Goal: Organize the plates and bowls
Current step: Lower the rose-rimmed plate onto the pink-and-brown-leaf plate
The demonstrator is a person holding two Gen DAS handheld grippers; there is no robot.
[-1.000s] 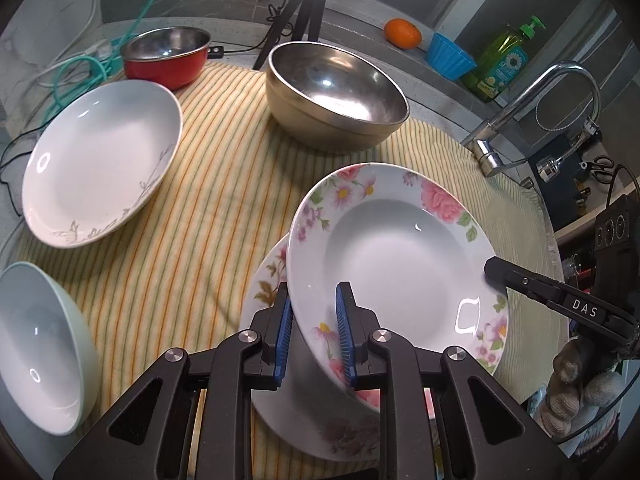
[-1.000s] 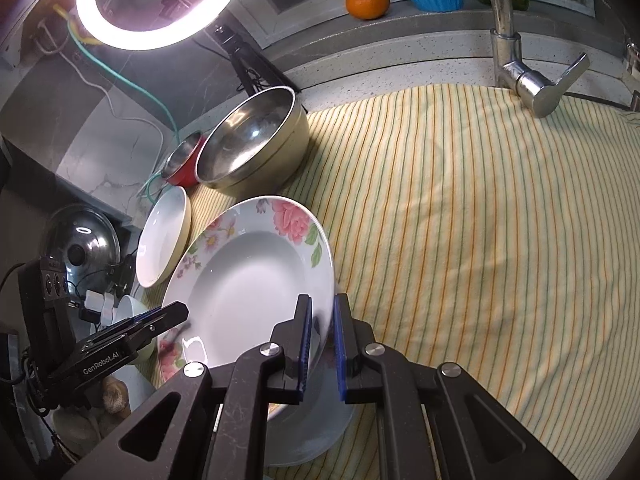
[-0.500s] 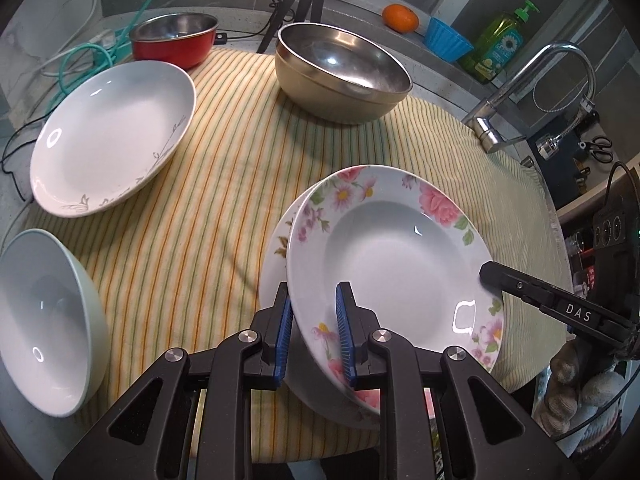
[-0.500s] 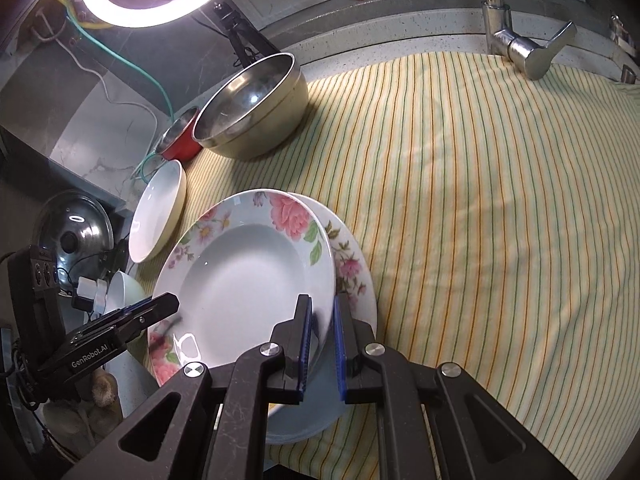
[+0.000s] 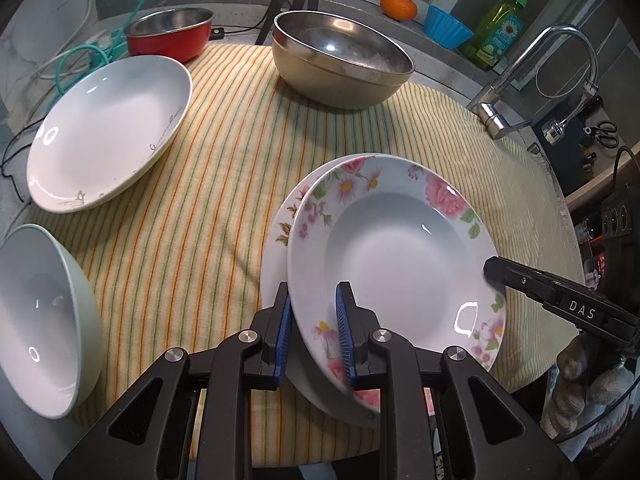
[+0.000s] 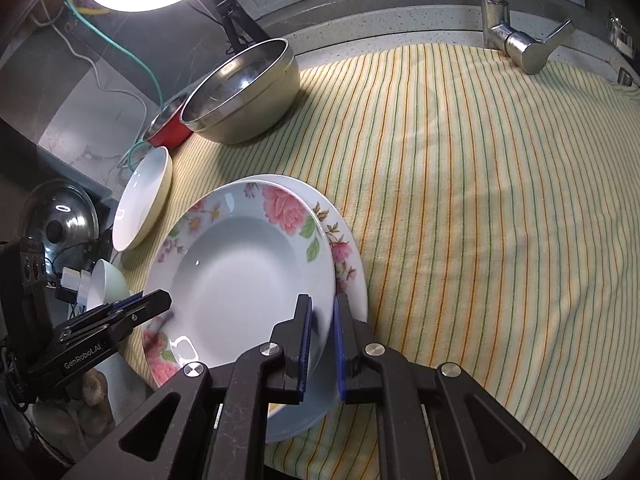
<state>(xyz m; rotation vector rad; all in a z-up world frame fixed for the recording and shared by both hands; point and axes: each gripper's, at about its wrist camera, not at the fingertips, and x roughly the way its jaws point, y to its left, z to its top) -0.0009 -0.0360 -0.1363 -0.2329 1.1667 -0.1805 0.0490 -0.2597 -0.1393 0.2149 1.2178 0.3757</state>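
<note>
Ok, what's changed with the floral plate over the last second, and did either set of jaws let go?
The upper floral plate, clamped at opposite rims by the left gripper and right gripper, has come down closer over the second floral plate on the striped cloth, now nearly nested. Neither let go. The white plate, steel bowl, red pot and pale bowl stayed put.

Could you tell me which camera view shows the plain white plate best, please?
The left wrist view: the plain white plate lies face-up with its whole rim visible. The right wrist view shows it small and foreshortened at the cloth's edge.
</note>
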